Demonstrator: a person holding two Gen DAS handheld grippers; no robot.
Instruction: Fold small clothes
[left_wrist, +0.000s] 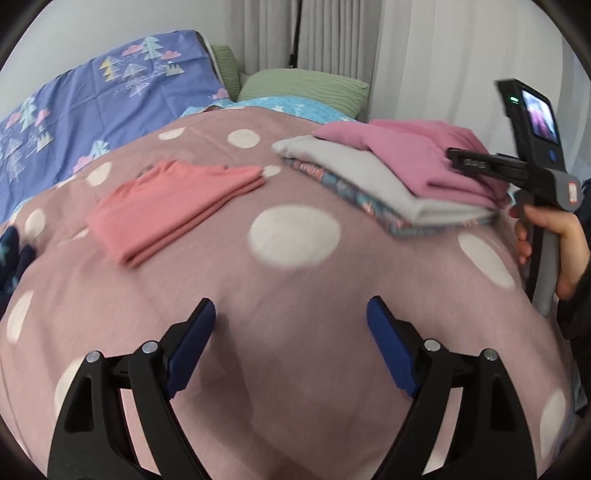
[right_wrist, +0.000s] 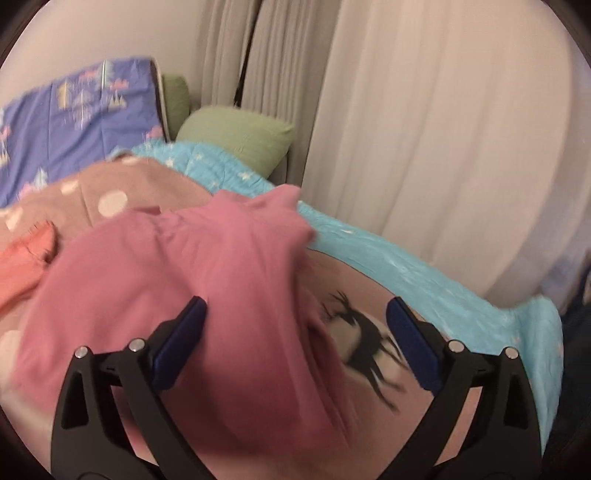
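Blue-padded fingers of the left gripper (left_wrist: 291, 328) stand spread wide over the dusty-pink polka-dot duvet (left_wrist: 295, 295), holding nothing and hovering above bare cover. Farther off and to the left lies a folded coral garment (left_wrist: 173, 206), flat on the duvet. To the far right sits a stack of folded clothes: a pink garment (left_wrist: 417, 155) on top, a grey one (left_wrist: 369, 177) under it, and a patterned piece (left_wrist: 354, 199) at the bottom showing only its edge. Just beside that stack, at the right edge, a hand (left_wrist: 554, 243) grips the handle of the right gripper (right_wrist: 295, 336). In the right wrist view its jaws are also spread, with the pink garment bunched between and beyond the pads; whether either pad touches the cloth cannot be told through the blur. Near its right finger a black deer print (right_wrist: 365, 350) shows on pale fabric. Beyond lie a turquoise star-print quilt (right_wrist: 406, 266), green pillows (left_wrist: 303, 88) and pale curtains (right_wrist: 424, 129).
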